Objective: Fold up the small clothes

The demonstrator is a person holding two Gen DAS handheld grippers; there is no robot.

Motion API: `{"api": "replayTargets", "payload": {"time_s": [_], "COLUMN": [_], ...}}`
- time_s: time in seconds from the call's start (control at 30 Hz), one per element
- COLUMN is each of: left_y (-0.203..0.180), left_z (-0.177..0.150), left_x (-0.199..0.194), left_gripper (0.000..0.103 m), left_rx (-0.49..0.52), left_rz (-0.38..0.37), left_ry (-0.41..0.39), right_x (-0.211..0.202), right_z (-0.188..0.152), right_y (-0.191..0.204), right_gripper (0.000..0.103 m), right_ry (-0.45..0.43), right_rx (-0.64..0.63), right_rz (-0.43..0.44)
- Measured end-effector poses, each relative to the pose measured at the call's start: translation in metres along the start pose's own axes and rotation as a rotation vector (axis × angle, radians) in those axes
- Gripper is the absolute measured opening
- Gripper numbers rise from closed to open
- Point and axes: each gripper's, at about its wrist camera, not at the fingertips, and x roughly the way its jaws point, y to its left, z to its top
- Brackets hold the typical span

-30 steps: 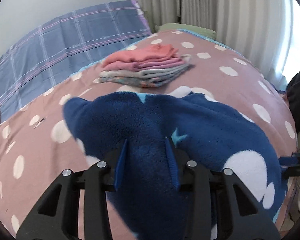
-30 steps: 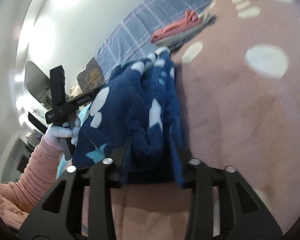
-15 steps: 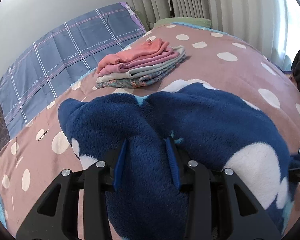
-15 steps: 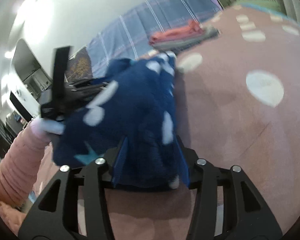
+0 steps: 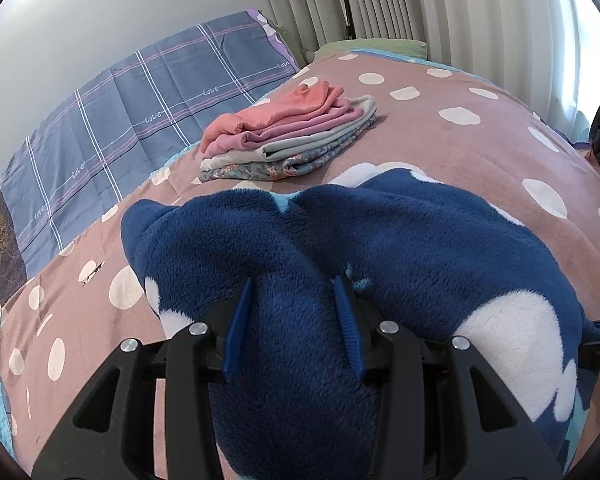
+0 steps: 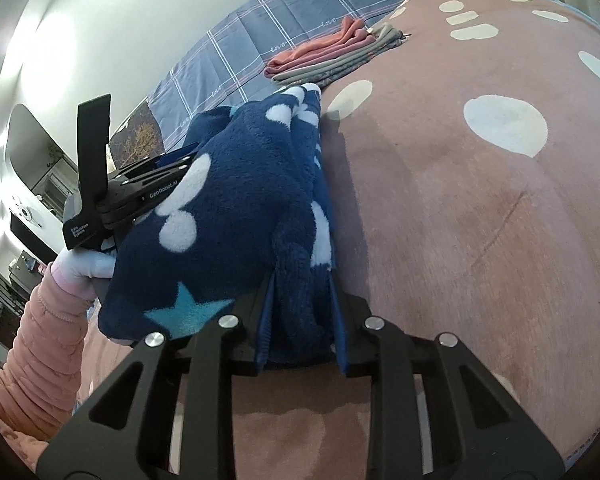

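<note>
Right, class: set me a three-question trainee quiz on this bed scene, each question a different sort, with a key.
1. True or false: both grippers are shut on the blue fleece garment.
2. Which item tops the folded stack? A coral piece, B grey piece, C floral piece.
3. Fill in: the stack lies on the ____ blanket.

Key: 1 true: the left gripper and the right gripper each pinch fleece. 2 A. 3 polka-dot.

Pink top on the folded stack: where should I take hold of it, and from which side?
Judging from the left wrist view, grip the pink top at its rounded folded edge nearest the plaid pillow, coming in low from that side. The layers of the stack are closed there; the far end looks looser and rumpled.
</note>
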Motion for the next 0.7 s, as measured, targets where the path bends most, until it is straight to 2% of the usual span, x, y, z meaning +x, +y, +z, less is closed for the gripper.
{"api": "replayTargets", "payload": {"time_s": [0.23,0.43,0.53,0.6,0.7], "left_y": [0.001,0.001,-0.003,-0.006,-0.007], "left_z": [0.001,0.003,0.006,0.008,0.009], "left_x": [0.001,0.003,0.005,0.007,0.008], "left_gripper": [0.041,0.041,0.042,0.042,0.042], "left_rx": [-0.009,-0.015,-0.012,-0.009,-0.006], "left_rz": [-0.002,-0.005,0.008,0.016,0.018], "left_ry": [-0.004,0.002,0.005,0.007,0.008], "right_x": [-0.001,-0.009,-0.028,-0.044,-0.036], "right_z": [-0.001,0.003,0.019,0.033,0.038], "right_y": [0.001,0.0,0.007,0.024,0.057], "right_gripper": [0.027,0.04,0.04,0.039,0.024], "right_ry": [-0.005,0.001,-0.049,-0.124,-0.162], "right_rx": [-0.006,-0.003,-0.038,-0.106,-0.24], "right_rz": [-0.02,-0.053,-0.09,-0.045,0.018]}}
